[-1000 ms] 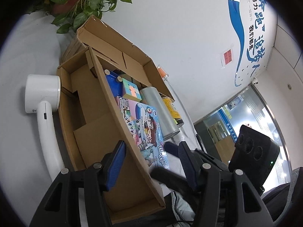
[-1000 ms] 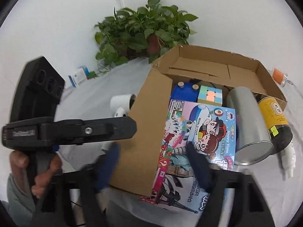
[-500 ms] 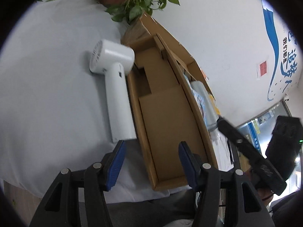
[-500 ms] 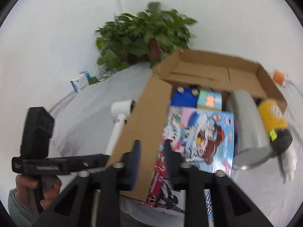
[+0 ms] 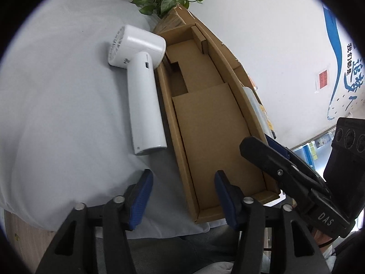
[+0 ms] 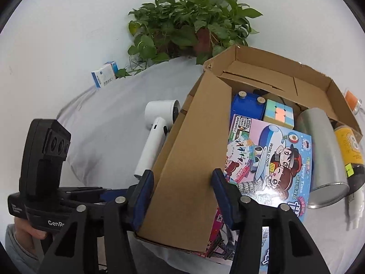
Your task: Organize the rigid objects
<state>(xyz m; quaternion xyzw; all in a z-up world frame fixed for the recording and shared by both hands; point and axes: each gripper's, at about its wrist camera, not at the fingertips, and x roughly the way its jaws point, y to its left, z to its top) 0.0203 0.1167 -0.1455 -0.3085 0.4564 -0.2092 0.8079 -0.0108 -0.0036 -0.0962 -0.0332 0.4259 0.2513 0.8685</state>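
Observation:
A brown cardboard box (image 6: pixel 269 77) lies on a white cloth, its long side flap (image 6: pixel 189 155) standing up. Inside are a colourful game box (image 6: pixel 271 157), a blue box (image 6: pixel 246 108), a pastel puzzle cube (image 6: pixel 279 114), a silver can (image 6: pixel 321 150) and a yellow-labelled bottle (image 6: pixel 349 146). A white handheld fan (image 5: pixel 141 86) lies left of the box on the cloth; it also shows in the right wrist view (image 6: pixel 157 132). My left gripper (image 5: pixel 182 196) is open and empty at the box's near left corner. My right gripper (image 6: pixel 182 196) is open, its jaws astride the flap's near end.
A potted green plant (image 6: pixel 189 27) stands behind the box by the white wall. A small blue-and-white carton (image 6: pixel 103 74) sits at the cloth's far left. A white tube (image 6: pixel 355 207) lies right of the can. The flap's inner side (image 5: pixel 212 132) fills the left wrist view.
My left gripper has swung left, away from the box contents toward the fan and the flap. My right gripper closed to a narrow gap half a second ago and has opened wide again.

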